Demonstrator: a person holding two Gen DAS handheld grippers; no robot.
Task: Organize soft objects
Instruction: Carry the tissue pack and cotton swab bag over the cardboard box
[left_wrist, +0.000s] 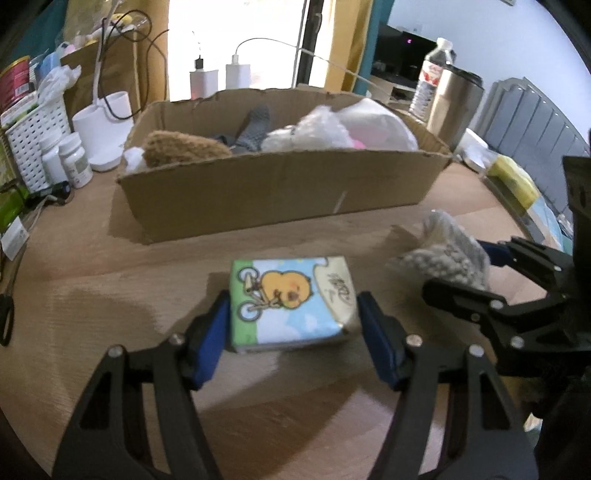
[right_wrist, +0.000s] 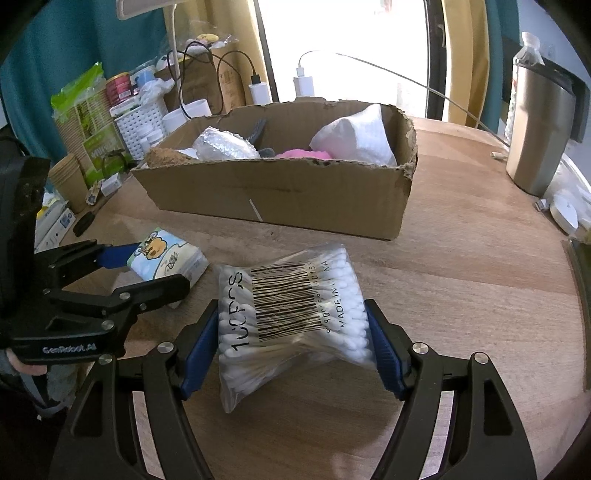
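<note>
- Tissue pack (left_wrist: 291, 302): square, soft, cartoon chick on a bicycle; flat on the wooden surface (left_wrist: 110, 295), pinched between the left hand-held gripper (left_wrist: 293, 334) pads.
- Cotton-swab bag (right_wrist: 295, 325): clear, barcoded, squeezed by the right hand-held gripper (right_wrist: 291, 347).
- Cardboard box (right_wrist: 280, 192): behind both, holding soft items.

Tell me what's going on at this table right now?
A person works two handheld grippers. The left gripper brackets a cartoon-printed tissue pack lying on the wooden table; the right gripper is clamped on a bag of cotton swabs. Behind them, an open cardboard box already holds several soft items.
</note>
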